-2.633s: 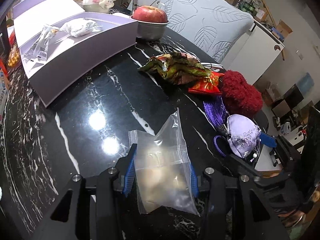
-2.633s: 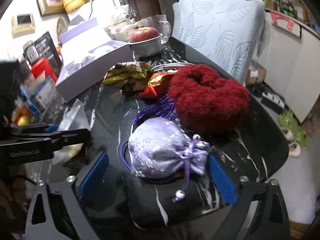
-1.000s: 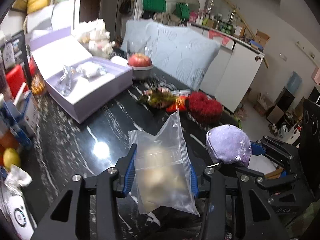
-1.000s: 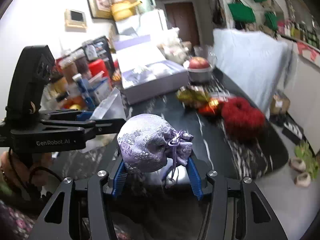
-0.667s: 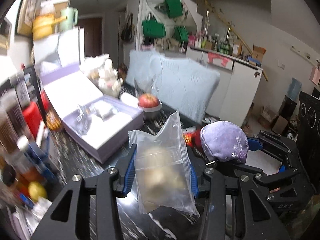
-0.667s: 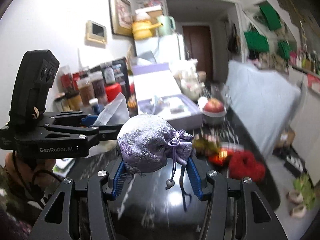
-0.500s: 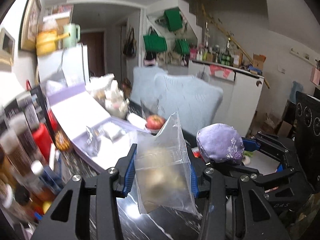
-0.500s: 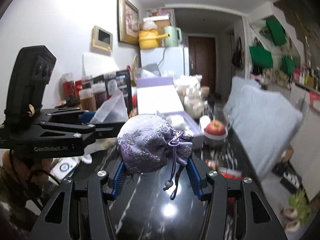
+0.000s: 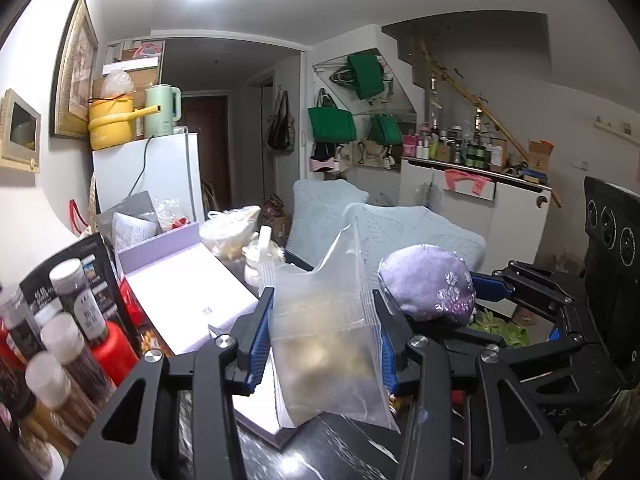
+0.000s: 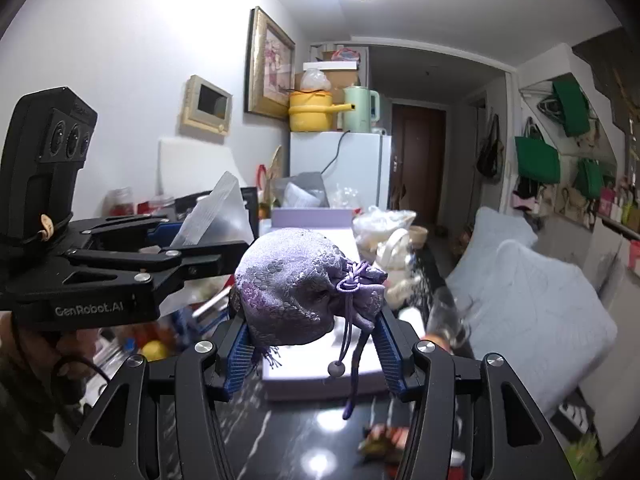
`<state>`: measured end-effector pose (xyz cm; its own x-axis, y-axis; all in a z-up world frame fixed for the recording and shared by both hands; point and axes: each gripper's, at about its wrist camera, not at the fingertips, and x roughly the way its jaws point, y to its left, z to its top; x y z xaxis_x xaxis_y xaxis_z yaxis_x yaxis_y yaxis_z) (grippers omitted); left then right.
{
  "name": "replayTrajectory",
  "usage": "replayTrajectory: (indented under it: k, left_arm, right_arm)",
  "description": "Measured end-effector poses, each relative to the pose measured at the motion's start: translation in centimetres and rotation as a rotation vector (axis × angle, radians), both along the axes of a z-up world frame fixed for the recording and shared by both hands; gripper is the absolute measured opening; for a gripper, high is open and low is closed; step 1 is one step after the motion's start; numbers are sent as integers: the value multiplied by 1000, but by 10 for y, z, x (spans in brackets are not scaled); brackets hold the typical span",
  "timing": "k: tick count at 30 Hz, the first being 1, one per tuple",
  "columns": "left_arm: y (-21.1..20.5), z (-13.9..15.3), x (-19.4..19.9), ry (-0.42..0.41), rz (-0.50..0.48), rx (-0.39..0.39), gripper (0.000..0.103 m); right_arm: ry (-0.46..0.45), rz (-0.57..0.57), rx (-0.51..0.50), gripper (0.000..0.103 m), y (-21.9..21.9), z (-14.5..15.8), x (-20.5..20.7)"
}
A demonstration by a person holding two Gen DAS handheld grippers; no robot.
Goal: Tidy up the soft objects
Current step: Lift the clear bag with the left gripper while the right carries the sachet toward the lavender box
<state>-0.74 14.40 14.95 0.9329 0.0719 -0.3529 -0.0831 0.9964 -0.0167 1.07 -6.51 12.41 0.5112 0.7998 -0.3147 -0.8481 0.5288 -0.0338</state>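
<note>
White lettering "GenRobot.AI" runs along the black side of the left tongs [image 10: 192, 256], at about nine o'clock in the right wrist view. In the left wrist view, faint raised letters at four o'clock on the black body of the right tongs [image 9: 486, 286] seem to read "DAS". The jar labels [image 9: 86, 312] at nine o'clock there carry print too small to read.
</note>
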Motion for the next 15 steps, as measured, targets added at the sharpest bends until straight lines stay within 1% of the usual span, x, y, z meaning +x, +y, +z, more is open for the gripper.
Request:
replayTrajectory:
  k: [5,9,15]
  left_arm:
    - [28,6,30,5,63,11,44]
    - [48,8,52,15,114,14,44]
    - [81,8,86,51,184,7,44]
  right_arm:
    - [-23,17,1,54,29,13,30]
    - [-13,26,-7,54,54,19,57]
    - [-34,20,-38,54,91,32,97]
